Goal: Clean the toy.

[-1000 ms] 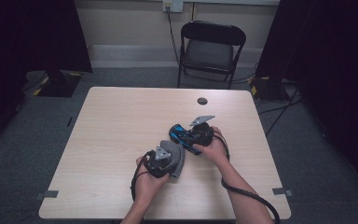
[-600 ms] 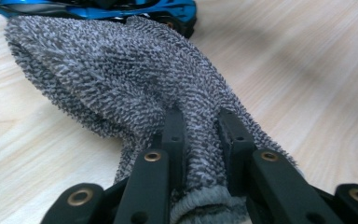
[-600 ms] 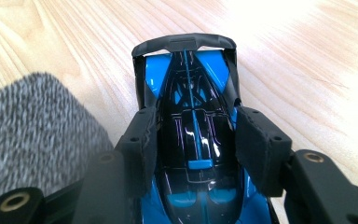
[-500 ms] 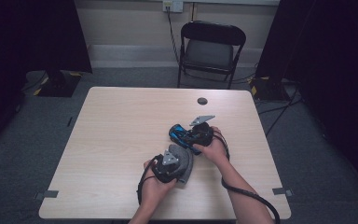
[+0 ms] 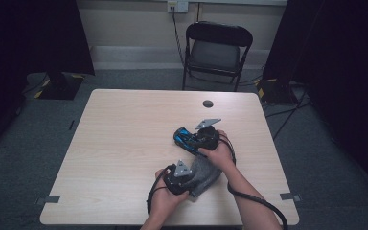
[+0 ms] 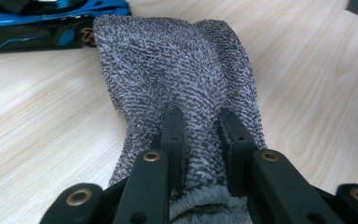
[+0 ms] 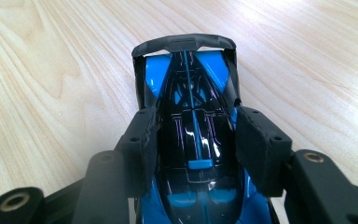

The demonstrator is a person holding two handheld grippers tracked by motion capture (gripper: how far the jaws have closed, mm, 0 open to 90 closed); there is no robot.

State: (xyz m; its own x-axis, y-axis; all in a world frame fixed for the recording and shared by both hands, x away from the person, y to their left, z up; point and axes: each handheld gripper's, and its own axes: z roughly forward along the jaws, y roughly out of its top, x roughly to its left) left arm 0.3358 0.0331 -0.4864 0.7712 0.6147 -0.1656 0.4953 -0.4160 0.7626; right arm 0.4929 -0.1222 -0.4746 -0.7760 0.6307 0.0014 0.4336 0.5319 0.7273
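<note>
Left gripper (image 6: 200,135) pinching a grey sock (image 6: 177,74) at the table's (image 5: 124,139) near edge; right gripper (image 7: 193,140) clamped on a blue toy car (image 7: 191,98) just beyond.

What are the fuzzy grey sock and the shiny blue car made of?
The speckled grey sock looks like soft knitted fabric: its looped weave shows. The blue and black toy car seems to be glossy hard plastic, perhaps painted metal, because light glints off its smooth body.
</note>
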